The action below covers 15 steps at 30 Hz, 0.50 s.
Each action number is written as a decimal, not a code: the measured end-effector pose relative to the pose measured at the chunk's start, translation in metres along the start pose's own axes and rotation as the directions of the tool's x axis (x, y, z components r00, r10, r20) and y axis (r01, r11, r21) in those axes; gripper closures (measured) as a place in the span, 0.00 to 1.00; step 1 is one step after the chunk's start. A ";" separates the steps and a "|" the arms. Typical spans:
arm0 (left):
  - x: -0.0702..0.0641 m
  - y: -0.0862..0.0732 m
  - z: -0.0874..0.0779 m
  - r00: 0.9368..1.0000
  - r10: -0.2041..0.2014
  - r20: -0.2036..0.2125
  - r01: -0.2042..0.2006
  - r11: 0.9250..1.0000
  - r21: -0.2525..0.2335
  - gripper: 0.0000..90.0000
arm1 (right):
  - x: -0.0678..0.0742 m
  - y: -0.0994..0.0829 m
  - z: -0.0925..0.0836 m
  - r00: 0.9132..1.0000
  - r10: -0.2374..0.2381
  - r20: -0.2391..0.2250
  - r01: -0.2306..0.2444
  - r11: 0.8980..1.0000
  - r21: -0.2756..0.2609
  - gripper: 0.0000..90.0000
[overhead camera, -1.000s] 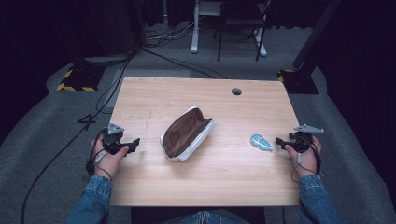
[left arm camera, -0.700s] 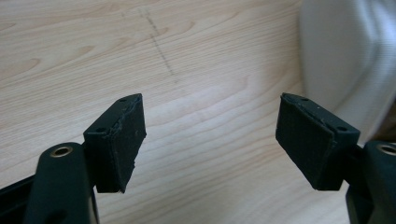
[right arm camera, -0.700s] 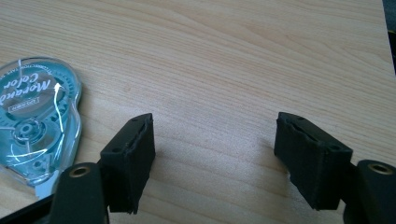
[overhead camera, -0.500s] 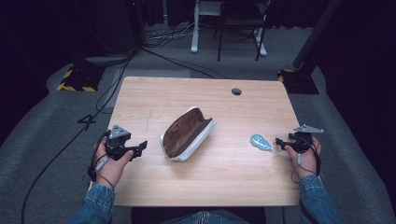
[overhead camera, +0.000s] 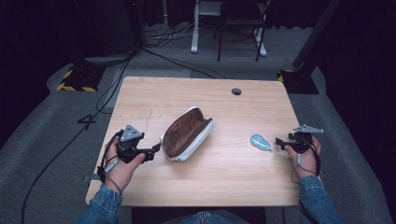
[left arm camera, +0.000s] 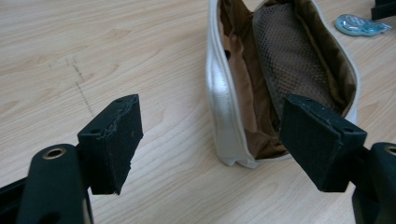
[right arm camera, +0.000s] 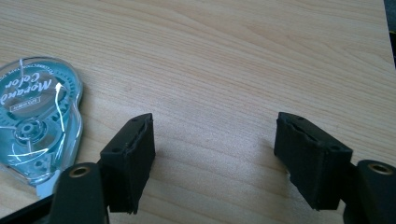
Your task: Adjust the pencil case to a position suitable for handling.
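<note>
Facing an unzipped silver-white fabric pouch (left arm camera: 233,107) with brown mesh lining, the left gripper (left arm camera: 210,140) gapes empty.
Right gripper (right arm camera: 215,158), likewise released, sits beside a translucent teal teardrop-shaped plastic tape dispenser (right arm camera: 32,126) on pale woodgrain table (overhead camera: 187,93).

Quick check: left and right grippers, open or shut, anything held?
Left gripper: jaws open, holding nothing, at the near end of the pouch.
Right gripper: jaws open, holding nothing, beside the correction tape.

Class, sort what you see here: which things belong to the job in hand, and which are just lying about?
Belong to the job:
- open pouch
- tape dispenser
- left gripper, jaws open
- right gripper, jaws open

Just lying about:
- cables on the floor
- chair legs
- hole in the table
</note>
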<state>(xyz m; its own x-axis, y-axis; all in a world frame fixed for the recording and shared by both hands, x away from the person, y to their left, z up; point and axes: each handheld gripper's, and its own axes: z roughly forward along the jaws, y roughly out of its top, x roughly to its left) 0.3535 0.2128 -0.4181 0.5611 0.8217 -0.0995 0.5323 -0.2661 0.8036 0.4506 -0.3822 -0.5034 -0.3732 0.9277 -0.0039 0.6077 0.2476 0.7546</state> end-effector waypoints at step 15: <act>-0.014 0.010 0.039 0.998 0.009 0.056 -0.008 1.000 -0.012 0.24 | 0.000 0.000 0.000 1.000 0.000 -0.002 0.000 1.000 0.000 0.33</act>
<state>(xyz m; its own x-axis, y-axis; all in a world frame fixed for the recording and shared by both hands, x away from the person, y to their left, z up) 0.3753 0.1787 -0.4316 0.6007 0.7896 -0.1253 0.5198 -0.2666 0.8116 0.4505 -0.3818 -0.5034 -0.3742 0.9273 -0.0025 0.6076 0.2473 0.7547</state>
